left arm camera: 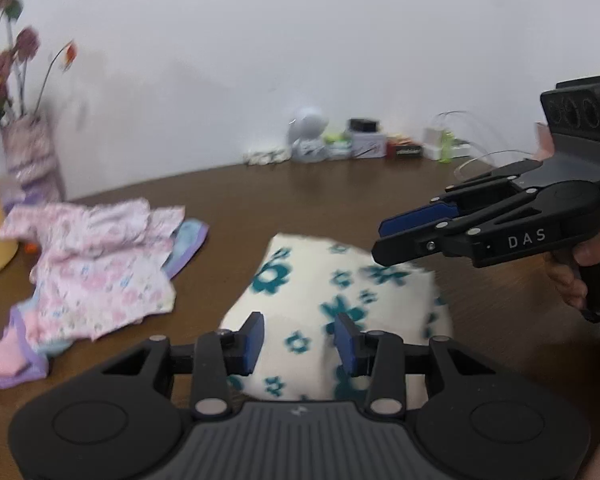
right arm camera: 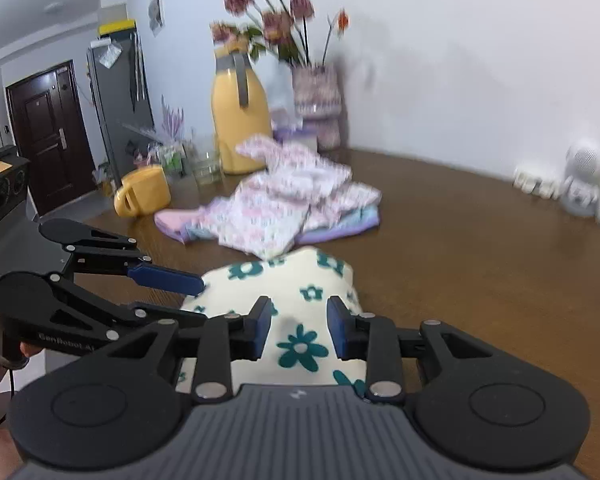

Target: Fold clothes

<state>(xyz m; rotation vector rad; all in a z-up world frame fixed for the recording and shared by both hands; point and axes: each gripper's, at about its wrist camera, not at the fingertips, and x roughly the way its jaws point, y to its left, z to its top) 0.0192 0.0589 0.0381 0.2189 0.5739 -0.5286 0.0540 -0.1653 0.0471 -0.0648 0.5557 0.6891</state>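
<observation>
1. Here the left hand-held gripper hovers over the near end of a folded cream garment with teal flowers, its blue-padded fingers spread apart with nothing between them but cloth showing beneath; whether the tips touch the fabric cannot be told.
2. The right hand-held gripper stands likewise parted above the same garment, gripping nothing.
3. Seen from the left wrist camera, the right hand-held gripper comes in from the right side, held by a hand, its two fingers a little apart above the garment's far right corner.
4. Writing: "DAS" is printed in white on the side of that tool; in the right wrist view the left hand-held gripper carries "GenRobot.AI" along its lower arm.
5. The flowered garment lies on a brown wooden desk, just beside a loose heap of pink floral clothes over lilac and pale blue pieces.
6. Only the right wrist view shows a yellow jug, a yellow mug on its side, a dark door and a grey cabinet.
7. Only the left wrist view shows the row of small boxes along the white wall.
8. Both views catch the vase of pink flowers and a white round figurine, blurred.
</observation>
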